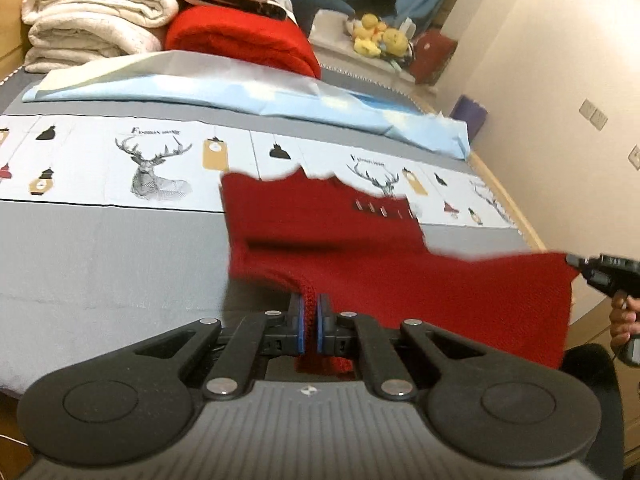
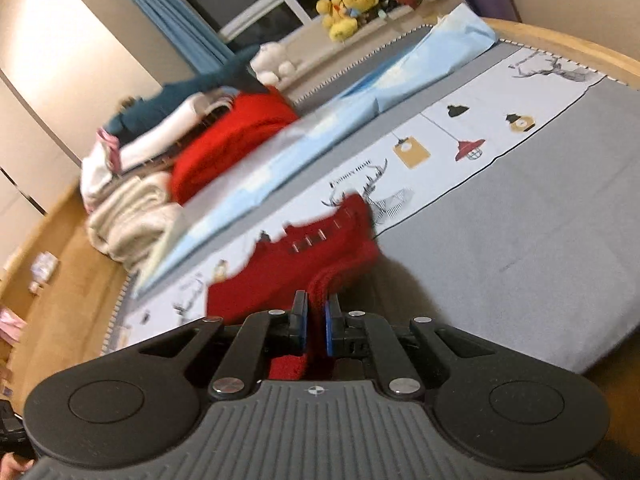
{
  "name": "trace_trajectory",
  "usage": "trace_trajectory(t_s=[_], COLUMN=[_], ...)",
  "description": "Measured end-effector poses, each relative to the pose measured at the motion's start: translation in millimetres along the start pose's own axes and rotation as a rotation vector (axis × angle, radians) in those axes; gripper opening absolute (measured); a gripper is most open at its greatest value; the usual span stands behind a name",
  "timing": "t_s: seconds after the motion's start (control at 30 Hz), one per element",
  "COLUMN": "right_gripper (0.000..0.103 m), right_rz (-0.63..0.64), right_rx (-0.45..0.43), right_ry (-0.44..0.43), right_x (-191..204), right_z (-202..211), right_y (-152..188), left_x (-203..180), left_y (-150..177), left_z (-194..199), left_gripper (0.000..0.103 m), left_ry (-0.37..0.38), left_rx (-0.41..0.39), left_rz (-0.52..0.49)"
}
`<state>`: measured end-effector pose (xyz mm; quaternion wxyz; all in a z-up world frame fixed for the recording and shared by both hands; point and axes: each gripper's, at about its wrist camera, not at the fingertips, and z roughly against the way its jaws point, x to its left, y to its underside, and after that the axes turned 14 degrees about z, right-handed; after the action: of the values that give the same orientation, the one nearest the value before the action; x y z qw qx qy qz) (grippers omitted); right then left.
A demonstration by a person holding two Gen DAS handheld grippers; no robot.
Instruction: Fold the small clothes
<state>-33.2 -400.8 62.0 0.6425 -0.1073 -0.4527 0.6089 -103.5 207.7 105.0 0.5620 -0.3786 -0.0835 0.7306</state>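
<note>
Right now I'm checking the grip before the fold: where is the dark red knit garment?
The dark red knit garment hangs between both claws, left claw and right claw, above the grey bedspread.

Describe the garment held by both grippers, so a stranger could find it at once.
On the grey bed, before the deer-print strip, hangs a dark red knitted garment, pinched by the left gripper and right gripper. Unlike the brighter red blanket, it has small toggles.
</note>
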Motion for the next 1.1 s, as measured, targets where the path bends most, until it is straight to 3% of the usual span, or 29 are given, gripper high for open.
trace_trajectory(t_s=[0.07, 0.17, 0.4, 0.5, 0.57, 0.6, 0.7, 0.77, 0.83, 0.9, 1.1], right_gripper=[0.007, 0.007, 0.007, 0.009, 0.011, 0.011, 0.020, 0.035, 0.042, 0.042, 0.042], right_rz=[-0.007, -0.060, -0.092, -0.084, -0.086, -0.099, -0.158, -0.115, -0.079, -0.098, -0.091], right_rx=[-0.004, 0.039, 0.166, 0.158, 0.106, 0.122, 0.147, 0.184, 0.245, 0.300, 0.333], right_ry=[0.004, 0.014, 0.152, 0.226, 0.290, 0.304, 0.230, 0.203, 0.204, 0.179, 0.152], right_x=[-4, -19, -57, -73, -81, -85, -93, -92, -91, -94, -92], right_z=[10, -6, -142, -193, -204, -209, -218, -229, -242, -253, -270], right_y=[-2, -7, -40, -47, -41, -37, -27, -20, -7, 3, 13], left_x=[10, 26, 71, 94, 104, 107, 109, 111, 118, 123, 119], left_y=[-9, -35, -107, -117, -120, -120, -116, -108, -97, -88, -79], left_z=[-6, -50, -197, -226, -231, -232, -249, -258, -268, -277, -297], left_gripper=[0.005, 0.005, 0.007, 0.019, 0.039, 0.043, 0.046, 0.052, 0.054, 0.054, 0.052], left_ry=[-0.008, -0.044, -0.164, -0.209, -0.225, -0.216, -0.229, -0.252, -0.272, -0.271, -0.233], left_rx=[0.012, 0.062, 0.142, 0.133, 0.111, 0.100, 0.168, 0.194, 0.231, 0.247, 0.284], left_rz=[0.035, 0.070, 0.202, 0.309, 0.368, 0.388, 0.376, 0.353, 0.363, 0.383, 0.373])
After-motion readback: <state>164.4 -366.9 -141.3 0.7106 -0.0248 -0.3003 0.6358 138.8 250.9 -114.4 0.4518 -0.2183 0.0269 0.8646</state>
